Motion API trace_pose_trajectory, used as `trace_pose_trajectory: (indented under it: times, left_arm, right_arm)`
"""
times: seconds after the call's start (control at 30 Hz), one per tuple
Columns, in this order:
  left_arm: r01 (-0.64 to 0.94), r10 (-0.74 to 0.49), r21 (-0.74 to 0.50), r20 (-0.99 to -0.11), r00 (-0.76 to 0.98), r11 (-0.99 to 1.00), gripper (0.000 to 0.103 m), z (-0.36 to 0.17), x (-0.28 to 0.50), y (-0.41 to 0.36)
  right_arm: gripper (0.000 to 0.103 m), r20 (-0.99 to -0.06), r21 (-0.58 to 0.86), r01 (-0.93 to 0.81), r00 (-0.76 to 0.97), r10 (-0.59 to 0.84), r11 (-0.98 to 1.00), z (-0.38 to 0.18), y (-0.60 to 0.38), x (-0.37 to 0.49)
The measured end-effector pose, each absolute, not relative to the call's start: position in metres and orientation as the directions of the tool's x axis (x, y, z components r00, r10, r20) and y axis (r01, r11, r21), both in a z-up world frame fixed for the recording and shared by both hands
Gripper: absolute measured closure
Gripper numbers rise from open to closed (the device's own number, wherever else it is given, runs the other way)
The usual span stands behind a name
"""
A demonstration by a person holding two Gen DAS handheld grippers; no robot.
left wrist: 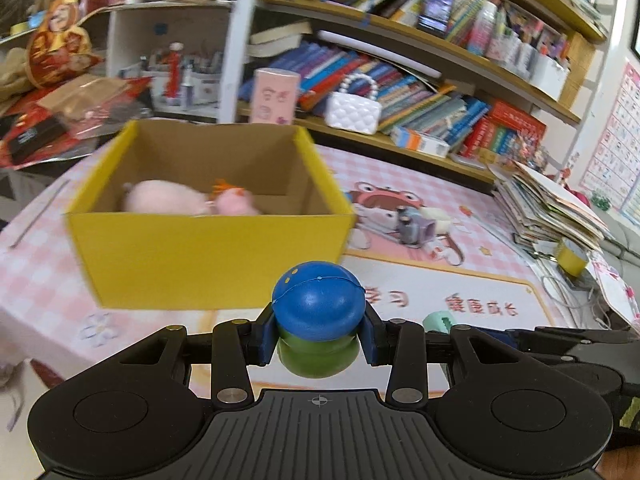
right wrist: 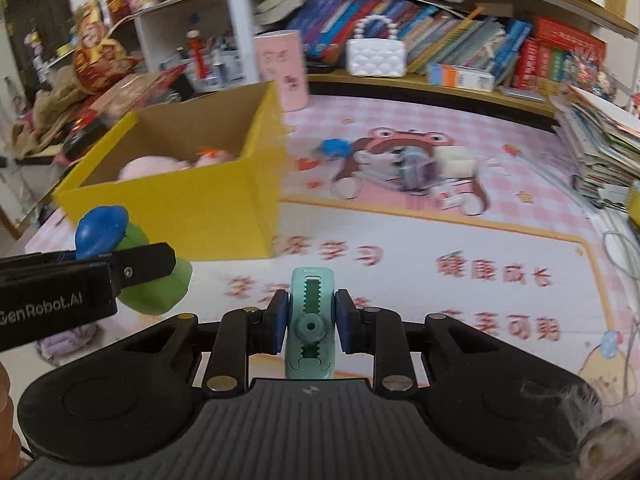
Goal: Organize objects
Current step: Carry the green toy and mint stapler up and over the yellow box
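My left gripper (left wrist: pixel 319 338) is shut on a toy with a blue cap and green body (left wrist: pixel 318 316), held above the desk just in front of a yellow cardboard box (left wrist: pixel 208 252). The toy also shows in the right wrist view (right wrist: pixel 132 264), left of centre. The box (right wrist: pixel 192 204) holds pink plush toys (left wrist: pixel 168 198). My right gripper (right wrist: pixel 311 326) is shut on a mint-green correction tape dispenser (right wrist: pixel 310 320), to the right of the box. The dispenser's tip shows in the left wrist view (left wrist: pixel 438 320).
A pink desk mat (right wrist: pixel 440 240) covers the desk. A small purple toy (right wrist: pixel 418 172), a blue piece (right wrist: pixel 334 148) and a white block (right wrist: pixel 456 162) lie on it. A pink canister (right wrist: pixel 282 72), a white bag (right wrist: pixel 376 56), bookshelves and a paper stack (right wrist: pixel 600 136) line the back and right.
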State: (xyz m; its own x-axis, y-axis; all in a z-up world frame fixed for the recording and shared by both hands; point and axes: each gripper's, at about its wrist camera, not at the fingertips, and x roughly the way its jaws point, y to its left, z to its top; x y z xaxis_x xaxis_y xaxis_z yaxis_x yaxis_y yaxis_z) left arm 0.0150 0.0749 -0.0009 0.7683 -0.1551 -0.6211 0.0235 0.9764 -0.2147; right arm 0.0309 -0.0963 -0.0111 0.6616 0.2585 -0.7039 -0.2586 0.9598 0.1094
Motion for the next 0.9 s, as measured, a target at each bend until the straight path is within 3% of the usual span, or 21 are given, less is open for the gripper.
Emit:
trace_pose_trajectory:
  times: [0.9]
  left_arm:
    - [-0.118,-0.018,-0.211,-0.549,0.836,0.97,0.065,0.02,-0.055,0.178]
  right_arm:
    - [0.079,-0.636,0.071,-0.447,0.669,0.385,0.892,0.005,0.023,-0.024]
